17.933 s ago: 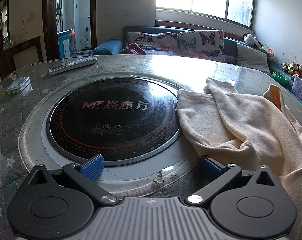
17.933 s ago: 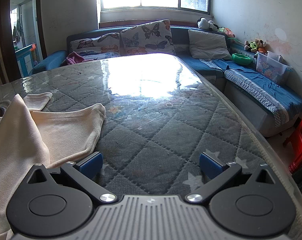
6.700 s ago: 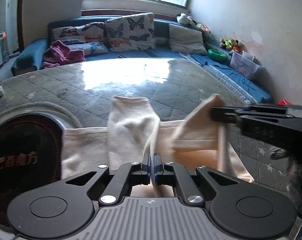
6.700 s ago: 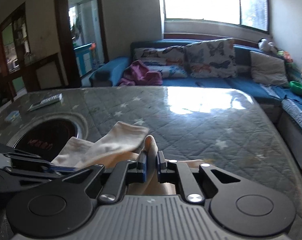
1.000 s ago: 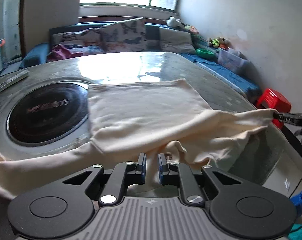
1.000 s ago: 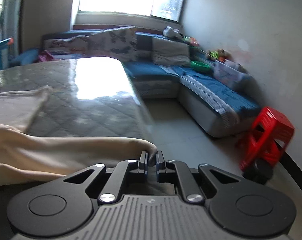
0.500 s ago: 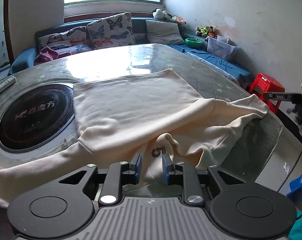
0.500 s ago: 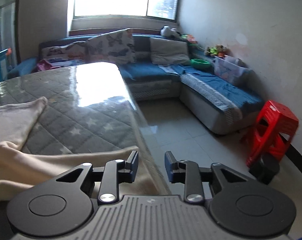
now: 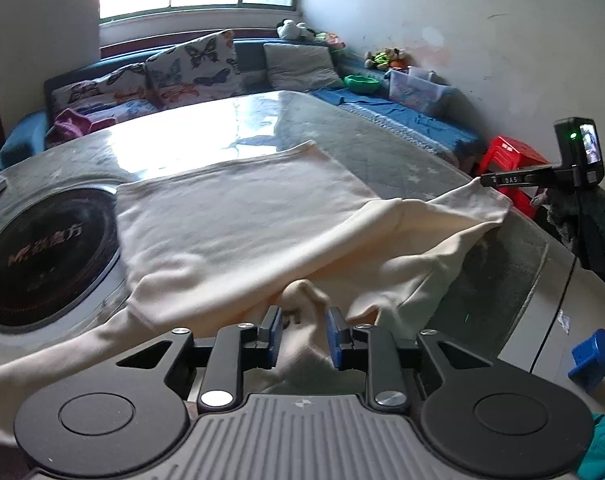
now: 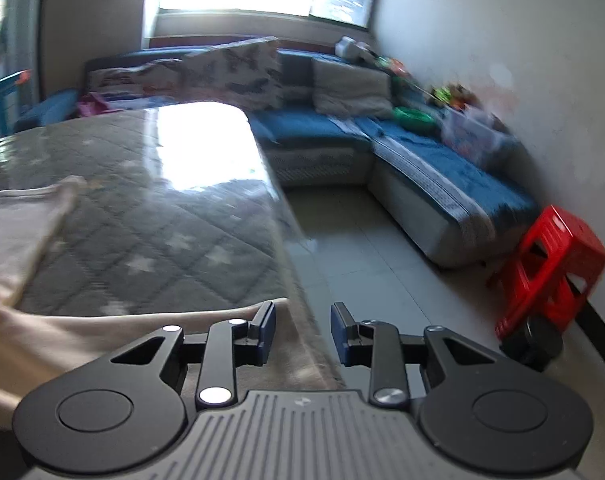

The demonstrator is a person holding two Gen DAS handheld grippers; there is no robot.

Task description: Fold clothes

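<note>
A cream garment [image 9: 238, 216] lies spread on the quilted table [image 9: 402, 148], its body flat and one sleeve stretched to the right edge. My left gripper [image 9: 304, 334] is at the near hem. Its jaws are opening, and a raised fold of the cloth stands loosely between the blue pads. My right gripper [image 10: 302, 332] is open at the table's right edge, with the sleeve end [image 10: 238, 316] lying slack under its left finger and nothing pinched. In the left wrist view the right gripper [image 9: 487, 180] hovers just past the sleeve end [image 9: 478, 204].
A round black induction hob [image 9: 42, 256] is set into the table on the left, partly under the garment. Off the right edge, a red stool [image 10: 550, 264] and a blue sofa [image 10: 422, 168] stand on the tiled floor. A blue object [image 9: 592, 356] lies on the floor.
Both grippers' jaws have parted and let go of the cloth. The right gripper has drawn off the sleeve end, which now rests on the table edge.
</note>
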